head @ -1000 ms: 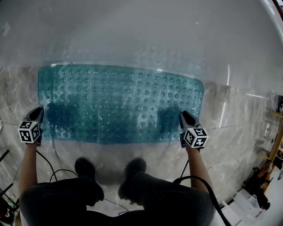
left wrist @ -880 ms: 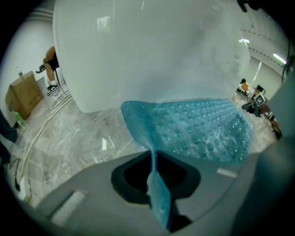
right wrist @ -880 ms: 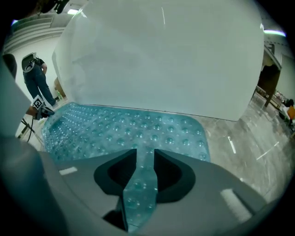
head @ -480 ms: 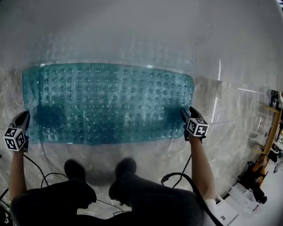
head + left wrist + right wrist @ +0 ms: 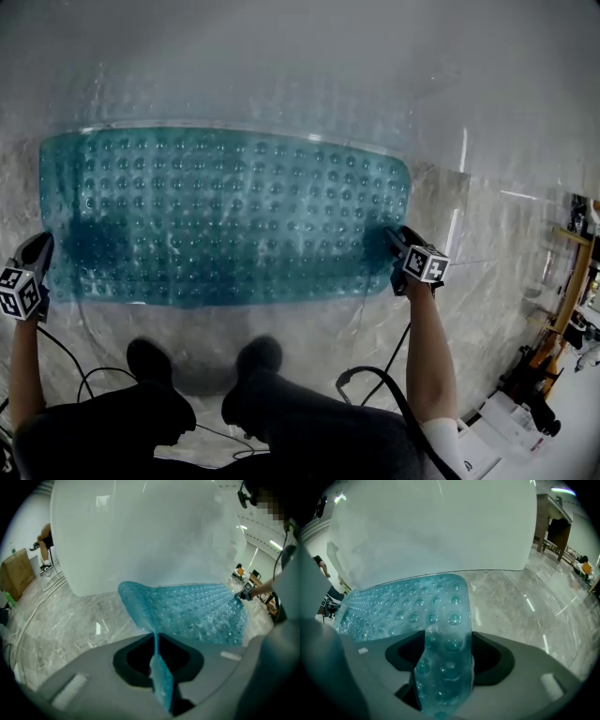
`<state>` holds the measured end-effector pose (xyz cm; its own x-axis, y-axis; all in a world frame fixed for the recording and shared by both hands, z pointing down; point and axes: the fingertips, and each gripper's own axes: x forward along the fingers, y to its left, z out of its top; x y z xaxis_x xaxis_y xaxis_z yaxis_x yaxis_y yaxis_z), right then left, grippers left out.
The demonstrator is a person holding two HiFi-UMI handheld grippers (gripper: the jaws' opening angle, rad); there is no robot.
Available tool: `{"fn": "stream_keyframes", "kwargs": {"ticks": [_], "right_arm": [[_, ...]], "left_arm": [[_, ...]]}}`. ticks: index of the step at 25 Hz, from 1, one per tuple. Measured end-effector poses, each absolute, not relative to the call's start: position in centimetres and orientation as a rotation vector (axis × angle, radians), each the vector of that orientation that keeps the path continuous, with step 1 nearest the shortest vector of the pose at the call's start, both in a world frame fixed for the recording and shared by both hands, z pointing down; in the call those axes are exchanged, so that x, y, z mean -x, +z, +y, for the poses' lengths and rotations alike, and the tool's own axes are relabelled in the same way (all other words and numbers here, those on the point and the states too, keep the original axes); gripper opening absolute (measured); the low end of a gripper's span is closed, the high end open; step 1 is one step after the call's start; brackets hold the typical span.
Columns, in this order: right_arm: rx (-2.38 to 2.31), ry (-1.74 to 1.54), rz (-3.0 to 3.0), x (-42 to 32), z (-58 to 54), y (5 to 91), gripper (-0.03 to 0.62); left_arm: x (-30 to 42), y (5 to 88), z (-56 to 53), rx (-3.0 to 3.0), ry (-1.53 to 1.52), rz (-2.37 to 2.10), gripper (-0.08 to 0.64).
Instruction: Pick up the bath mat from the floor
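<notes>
The left forearm (image 5: 23, 366) and the right forearm (image 5: 427, 356) reach forward and down, well apart from each other. The left tongs (image 5: 39, 248) point steeply down, and their jaws are closed on the thin left edge of the bath mat (image 5: 225, 216). The right tongs (image 5: 394, 236) point steeply down too. Their jaws have just been opening and now stand wide, with the mat's right corner lying loose between them and not pressed.
</notes>
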<state>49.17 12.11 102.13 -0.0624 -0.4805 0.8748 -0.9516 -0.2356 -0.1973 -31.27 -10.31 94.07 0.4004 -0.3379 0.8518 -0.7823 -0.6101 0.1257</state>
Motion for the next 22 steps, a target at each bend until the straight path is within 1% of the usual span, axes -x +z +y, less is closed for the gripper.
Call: {"fn": "stream_keyframes", "kwargs": {"ticks": [1,2,3,5,10,16,22], "right_arm": [[-1.724,1.251,-1.539,-49.0,12.1,102.2,0.314],[-1.717,1.250,-1.549,-48.6,12.0,102.2,0.289],[-1.707,1.252,-1.559,-48.1,12.0,102.1,0.243],[-1.683,1.239,-1.578,-47.2,11.9,101.9,0.185],[-1.649,1.124,-1.620,-45.6,11.6,100.6,0.101],[-1.662,1.106,-1.717,-43.3,11.5,96.9,0.060],[-1.670,1.173,-1.810,-41.4,12.1,93.7,0.055]], "left_arm": [[31.2,94.0,-10.3,-2.147,1.129,-0.951,0.040],[31.2,94.0,-10.2,-2.149,1.127,-0.952,0.040],[31.1,94.0,-10.2,-2.148,1.126,-0.956,0.040],[31.2,94.2,-10.1,-2.139,1.134,-0.973,0.040],[32.3,94.0,-10.4,-2.118,1.148,-1.031,0.040],[32.0,93.1,-10.2,-2.149,1.135,-0.996,0.037],[31.7,93.5,-9.9,-2.123,1.008,-1.015,0.035]]}}
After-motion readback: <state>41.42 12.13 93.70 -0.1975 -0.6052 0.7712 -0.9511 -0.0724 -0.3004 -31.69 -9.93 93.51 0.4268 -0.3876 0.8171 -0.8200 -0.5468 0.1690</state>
